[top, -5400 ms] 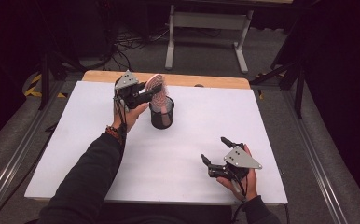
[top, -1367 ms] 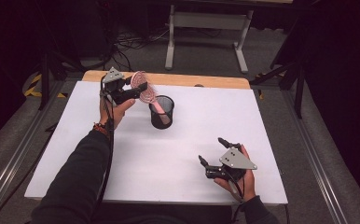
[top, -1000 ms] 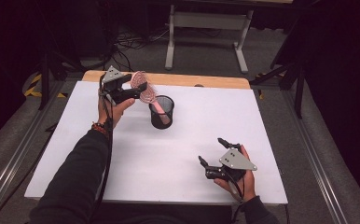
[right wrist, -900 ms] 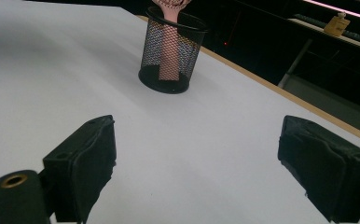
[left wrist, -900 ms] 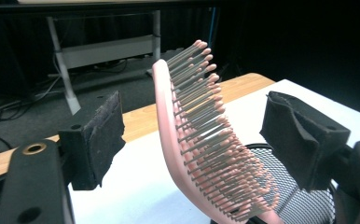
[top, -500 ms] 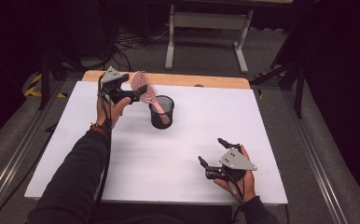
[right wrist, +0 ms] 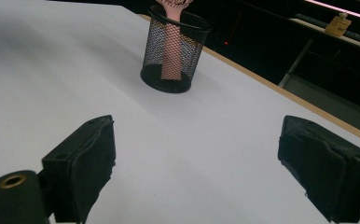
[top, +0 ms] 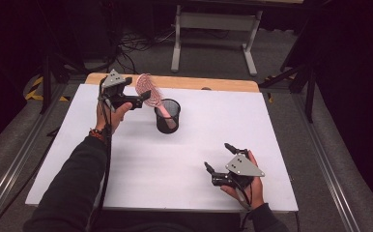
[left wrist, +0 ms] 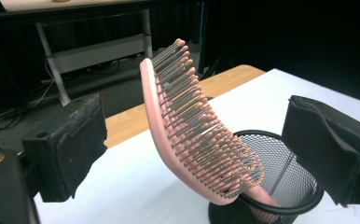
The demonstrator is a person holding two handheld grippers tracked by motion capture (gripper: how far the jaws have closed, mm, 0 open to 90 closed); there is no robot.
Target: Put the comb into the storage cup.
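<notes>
A pink hairbrush (top: pixel 147 92) stands handle-down in a black mesh cup (top: pixel 167 116) at the back of the white table and leans left over the rim. My left gripper (top: pixel 143 96) is level with the brush head (left wrist: pixel 192 126). Its jaws have just been opening and now stand wide on either side of the head, with neither pad touching it. The cup (left wrist: pixel 280 186) sits just below. My right gripper (top: pixel 217 155) rests open near the front right, with nothing between its pads (right wrist: pixel 80 158). It faces the cup (right wrist: pixel 173 49) from a distance.
The white tabletop (top: pixel 175 169) has a wooden strip (top: pixel 184 82) along its far edge. A metal stand (top: pixel 213 29) and cables lie on the floor beyond. Metal rails run along both sides of the table.
The left jaws have spread apart off the brush head, and the brush stays leaning in the cup. Neither hand has shifted.
</notes>
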